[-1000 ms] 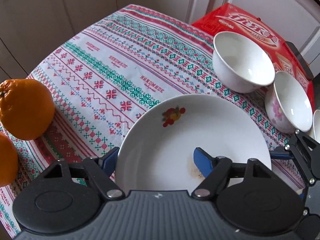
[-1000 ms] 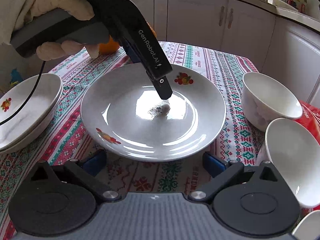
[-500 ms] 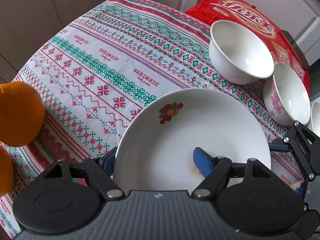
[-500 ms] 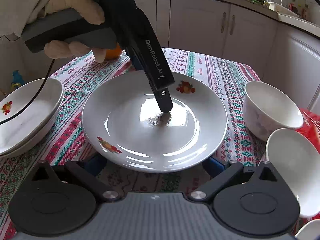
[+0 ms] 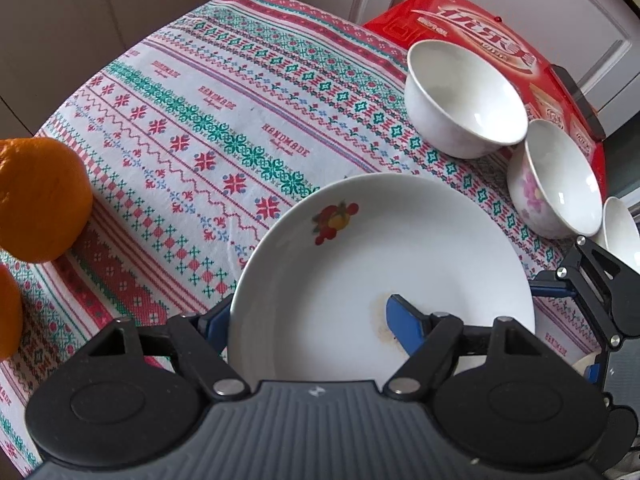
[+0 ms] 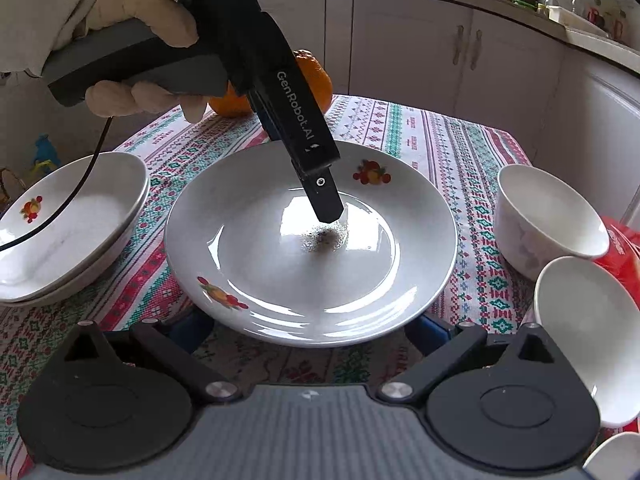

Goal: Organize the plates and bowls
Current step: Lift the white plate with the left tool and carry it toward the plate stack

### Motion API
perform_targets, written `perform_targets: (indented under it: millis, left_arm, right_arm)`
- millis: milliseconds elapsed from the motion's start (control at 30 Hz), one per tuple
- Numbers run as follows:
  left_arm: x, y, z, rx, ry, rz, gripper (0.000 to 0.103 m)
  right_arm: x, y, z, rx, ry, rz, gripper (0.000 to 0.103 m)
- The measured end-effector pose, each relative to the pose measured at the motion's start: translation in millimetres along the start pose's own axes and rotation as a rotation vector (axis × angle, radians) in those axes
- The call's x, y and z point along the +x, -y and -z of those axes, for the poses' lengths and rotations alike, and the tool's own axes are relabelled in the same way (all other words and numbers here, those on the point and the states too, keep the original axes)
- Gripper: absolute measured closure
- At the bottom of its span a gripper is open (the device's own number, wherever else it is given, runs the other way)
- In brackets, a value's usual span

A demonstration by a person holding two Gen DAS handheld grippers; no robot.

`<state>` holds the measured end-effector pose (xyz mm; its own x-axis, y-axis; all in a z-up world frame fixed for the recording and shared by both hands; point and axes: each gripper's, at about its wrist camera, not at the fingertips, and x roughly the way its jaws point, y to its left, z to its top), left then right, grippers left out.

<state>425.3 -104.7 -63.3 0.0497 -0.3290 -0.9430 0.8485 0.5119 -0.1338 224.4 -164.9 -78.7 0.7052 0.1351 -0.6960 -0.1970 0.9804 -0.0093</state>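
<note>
Plate [image 6: 280,280] with fruit motifs sits mid-table [image 5: 224,120] on the patterned cloth, a small brownish stain at its centre. The left hand-held gripper [image 5: 308,320] straddles its rim, one blue finger [image 5: 404,320] inside the plate and the other outside (whether the pads actually press is unclear). The right hand-held gripper [image 6: 308,332] stands spread at the near rim, seemingly just under it. Two stacked plates [image 6: 72,232] lie left; white bowls [image 6: 548,220] right.

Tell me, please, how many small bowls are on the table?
3. A plain white bowl stands by the red box, a pink-flowered bowl is beside it, and a third bowl is cut off at the frame edge. More may lie out of view.
</note>
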Motion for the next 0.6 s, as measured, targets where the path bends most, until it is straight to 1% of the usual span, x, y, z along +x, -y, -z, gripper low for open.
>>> perform_targets:
  millis: [367,600]
  left_arm:
    - [-25,9,17,-0.038,0.046,-0.010,0.026]
    - [-46,11,37,-0.079,0.067,-0.035,0.026]
  right_arm:
    - [-20,-5,-3,-0.042,0.013,-0.027,0.001]
    - [-34,-15,-7,-0.078,0.029,-0.071,0.001]
